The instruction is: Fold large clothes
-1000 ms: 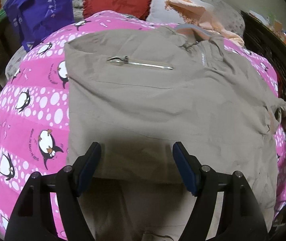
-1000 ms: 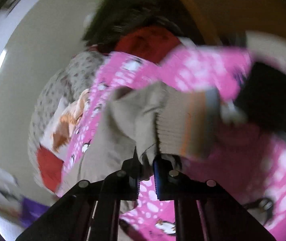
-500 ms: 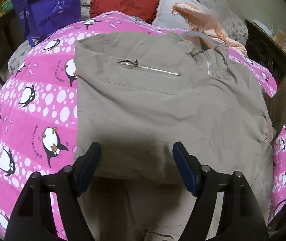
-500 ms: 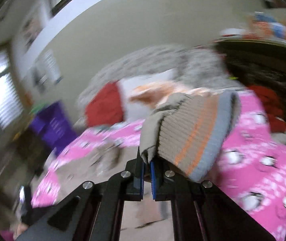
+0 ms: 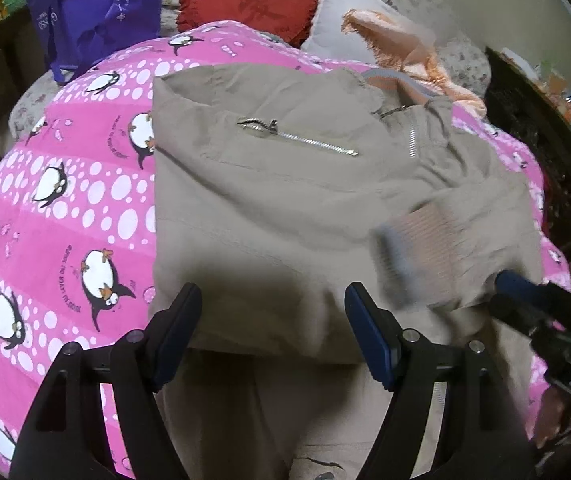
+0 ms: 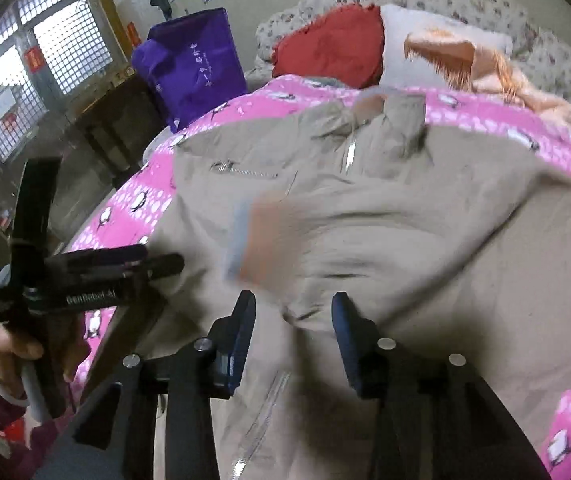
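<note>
Both grippers open over the jacket

Right gripper [image 6: 291,338] hangs with its jaws spread, holding nothing, just above the beige jacket [image 5: 285,200]; the left gripper [image 5: 273,330] is likewise agape. Spread flat on the pink penguin blanket [image 5: 65,220], the jacket has its striped ribbed cuff [image 5: 421,248] (blurred) lying across its body, below the chest zipper [image 5: 297,140]. A red heart cushion [image 5: 253,0] sits beyond the jacket's collar
</note>
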A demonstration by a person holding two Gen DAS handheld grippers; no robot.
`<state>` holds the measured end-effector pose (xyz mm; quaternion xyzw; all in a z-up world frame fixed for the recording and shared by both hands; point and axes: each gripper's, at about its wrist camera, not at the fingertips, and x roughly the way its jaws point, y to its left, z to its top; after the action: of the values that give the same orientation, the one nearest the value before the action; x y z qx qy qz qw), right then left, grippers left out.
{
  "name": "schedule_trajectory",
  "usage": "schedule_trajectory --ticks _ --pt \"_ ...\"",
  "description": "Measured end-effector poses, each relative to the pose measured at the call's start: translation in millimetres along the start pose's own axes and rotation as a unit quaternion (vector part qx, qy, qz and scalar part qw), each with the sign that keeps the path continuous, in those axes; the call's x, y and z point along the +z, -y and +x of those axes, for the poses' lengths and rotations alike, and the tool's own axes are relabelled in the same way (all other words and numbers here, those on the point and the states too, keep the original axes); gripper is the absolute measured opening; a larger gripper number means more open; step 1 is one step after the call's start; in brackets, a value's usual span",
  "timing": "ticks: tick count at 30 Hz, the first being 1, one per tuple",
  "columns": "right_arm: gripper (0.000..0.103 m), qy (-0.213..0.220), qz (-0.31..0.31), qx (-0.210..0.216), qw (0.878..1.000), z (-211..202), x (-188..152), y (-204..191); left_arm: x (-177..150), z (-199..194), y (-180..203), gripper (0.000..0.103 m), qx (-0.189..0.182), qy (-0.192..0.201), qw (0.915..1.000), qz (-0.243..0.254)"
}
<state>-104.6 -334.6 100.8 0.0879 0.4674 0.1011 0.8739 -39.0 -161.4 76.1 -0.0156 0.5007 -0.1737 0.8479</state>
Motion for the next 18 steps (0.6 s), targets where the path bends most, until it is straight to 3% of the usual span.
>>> schedule_trajectory --ticks 6,10,15,17,18 --pt "0.058 0.024 0.007 -0.009 1.0 -36 -5 12 3 -6 12 0.078 -0.059 0.012 0.9982 0.004" --pt "0.059 0.044 0.037 -0.027 0.998 -63 -7 42 8 -3 37 0.081 -0.068 0.019 0.997 0.033" --pt "0.061 0.043 0.088 -0.05 0.994 -83 -19 78 9 28 68 0.081 -0.087 -0.031 0.9948 0.044" --pt "0.063 0.039 0.099 -0.058 0.993 -87 -23 87 8 37 76 0.061 -0.095 -0.042 0.9937 0.042" --pt "0.063 0.036 0.107 -0.067 0.991 -89 -26 93 8 37 81 0.023 -0.104 -0.041 0.9928 0.044"
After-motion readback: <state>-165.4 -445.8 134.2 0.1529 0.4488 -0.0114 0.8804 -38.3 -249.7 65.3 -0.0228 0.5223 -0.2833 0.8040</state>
